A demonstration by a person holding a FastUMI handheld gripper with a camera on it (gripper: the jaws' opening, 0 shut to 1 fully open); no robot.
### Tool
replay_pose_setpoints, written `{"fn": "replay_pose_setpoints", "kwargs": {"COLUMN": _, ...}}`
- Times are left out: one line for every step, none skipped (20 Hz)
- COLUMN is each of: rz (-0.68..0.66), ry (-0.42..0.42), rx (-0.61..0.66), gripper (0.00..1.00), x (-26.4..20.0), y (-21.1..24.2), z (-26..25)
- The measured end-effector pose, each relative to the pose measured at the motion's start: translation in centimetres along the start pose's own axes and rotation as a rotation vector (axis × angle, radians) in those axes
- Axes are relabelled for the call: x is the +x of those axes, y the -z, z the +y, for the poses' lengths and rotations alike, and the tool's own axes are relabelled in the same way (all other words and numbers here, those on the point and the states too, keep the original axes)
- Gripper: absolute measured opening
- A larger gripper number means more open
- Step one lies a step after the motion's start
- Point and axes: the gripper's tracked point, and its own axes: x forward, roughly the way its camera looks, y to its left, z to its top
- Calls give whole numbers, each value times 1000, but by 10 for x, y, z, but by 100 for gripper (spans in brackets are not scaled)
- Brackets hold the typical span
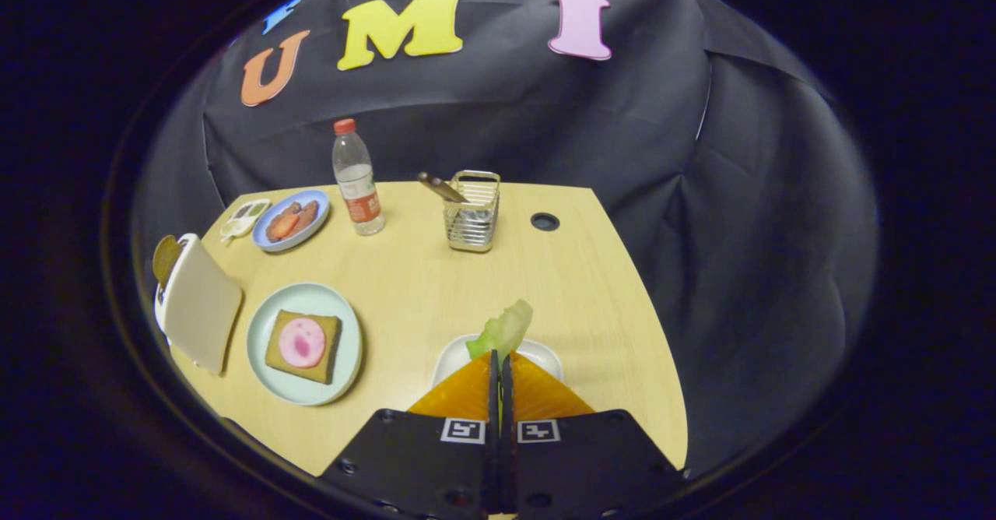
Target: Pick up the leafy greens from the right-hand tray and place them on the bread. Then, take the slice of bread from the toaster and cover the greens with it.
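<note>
My gripper (500,355) is shut on a pale green lettuce leaf (504,328), which sticks up from between the fingertips. Right below and beyond the tips sits the white tray (545,350) on the right of the wooden table. To the left lies a light green plate (305,343) holding a slice of bread (333,342) topped with a round pink slice of ham (301,342). Further left stands a white toaster (197,302) with a brown slice of bread (165,258) poking out of its top.
At the back of the table stand a water bottle (356,179) with a red cap, a wire basket (471,211) holding a utensil, and a blue plate (291,219) with food. A small dish (244,217) lies beside that plate. A round cable hole (545,221) is near the basket.
</note>
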Motion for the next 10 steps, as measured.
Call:
{"fn": "replay_pose_setpoints", "kwargs": {"rz": -8, "ry": -4, "rx": -2, "gripper": 0, "x": -8, "y": -2, "z": 12}}
{"fn": "replay_pose_setpoints", "kwargs": {"rz": -15, "ry": -11, "rx": -7, "gripper": 0, "x": -15, "y": -4, "z": 25}}
{"fn": "replay_pose_setpoints", "kwargs": {"rz": -20, "ry": -23, "rx": -11, "gripper": 0, "x": -22, "y": -7, "z": 41}}
{"fn": "replay_pose_setpoints", "kwargs": {"rz": -25, "ry": -33, "rx": -12, "gripper": 0, "x": -29, "y": -10, "z": 57}}
{"fn": "replay_pose_setpoints", "kwargs": {"rz": -28, "ry": -50, "rx": -14, "gripper": 1, "x": -36, "y": -13, "z": 74}}
{"fn": "replay_pose_setpoints", "kwargs": {"rz": -33, "ry": -66, "rx": -19, "gripper": 0, "x": -41, "y": -13, "z": 93}}
{"fn": "replay_pose_setpoints", "kwargs": {"rz": -38, "ry": -79, "rx": -29, "gripper": 0, "x": -46, "y": -16, "z": 110}}
{"fn": "replay_pose_setpoints", "kwargs": {"rz": -43, "ry": -92, "rx": -41, "gripper": 0, "x": -50, "y": -19, "z": 129}}
{"fn": "replay_pose_setpoints", "kwargs": {"rz": -48, "ry": -104, "rx": -51, "gripper": 0, "x": -51, "y": -22, "z": 145}}
{"fn": "replay_pose_setpoints", "kwargs": {"rz": -50, "ry": -117, "rx": -59, "gripper": 1, "x": -52, "y": -23, "z": 163}}
